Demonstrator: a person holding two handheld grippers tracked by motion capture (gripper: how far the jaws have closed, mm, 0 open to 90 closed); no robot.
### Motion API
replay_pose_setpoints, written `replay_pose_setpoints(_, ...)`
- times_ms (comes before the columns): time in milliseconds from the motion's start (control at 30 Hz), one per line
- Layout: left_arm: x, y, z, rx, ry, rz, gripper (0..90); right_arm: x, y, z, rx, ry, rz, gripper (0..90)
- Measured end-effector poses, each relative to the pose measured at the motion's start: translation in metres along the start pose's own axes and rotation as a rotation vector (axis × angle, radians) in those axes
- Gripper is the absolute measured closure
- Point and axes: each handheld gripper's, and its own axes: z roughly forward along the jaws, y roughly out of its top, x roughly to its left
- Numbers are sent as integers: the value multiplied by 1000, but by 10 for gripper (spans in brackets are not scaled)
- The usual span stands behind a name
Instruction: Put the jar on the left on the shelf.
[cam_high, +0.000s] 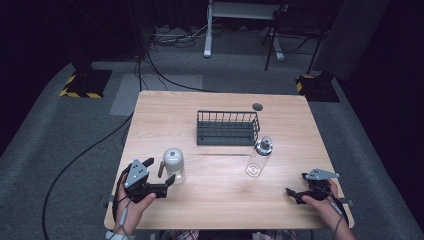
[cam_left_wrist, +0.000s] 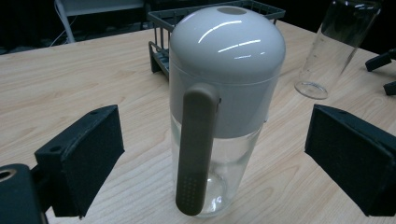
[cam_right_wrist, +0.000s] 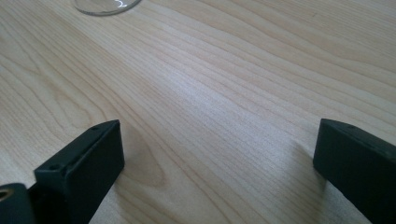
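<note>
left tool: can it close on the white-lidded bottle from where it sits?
Probably yes. The left tool is open, its jaws flanking the white-lidded bottle without touching, with bare table between them. The grey strap hangs toward the camera, clear of the pads.

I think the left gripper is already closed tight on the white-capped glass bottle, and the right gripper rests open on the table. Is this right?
Not quite. In the left gripper view the left gripper is open: its pads stand apart from the white-capped glass bottle between them. The right gripper is open on the table.

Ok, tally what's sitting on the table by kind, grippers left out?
Glass bottles: 2, the white-capped bottle by the left gripper and the clear bottle farther right.
Wire baskets: 1, the dark basket.
Total: 3.
</note>
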Motion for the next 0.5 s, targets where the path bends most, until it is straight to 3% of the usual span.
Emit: replay_pose_setpoints(500, -1, 10, 12, -25, -24, 11, 44, 0, 0, 0, 0, 0, 0, 17)
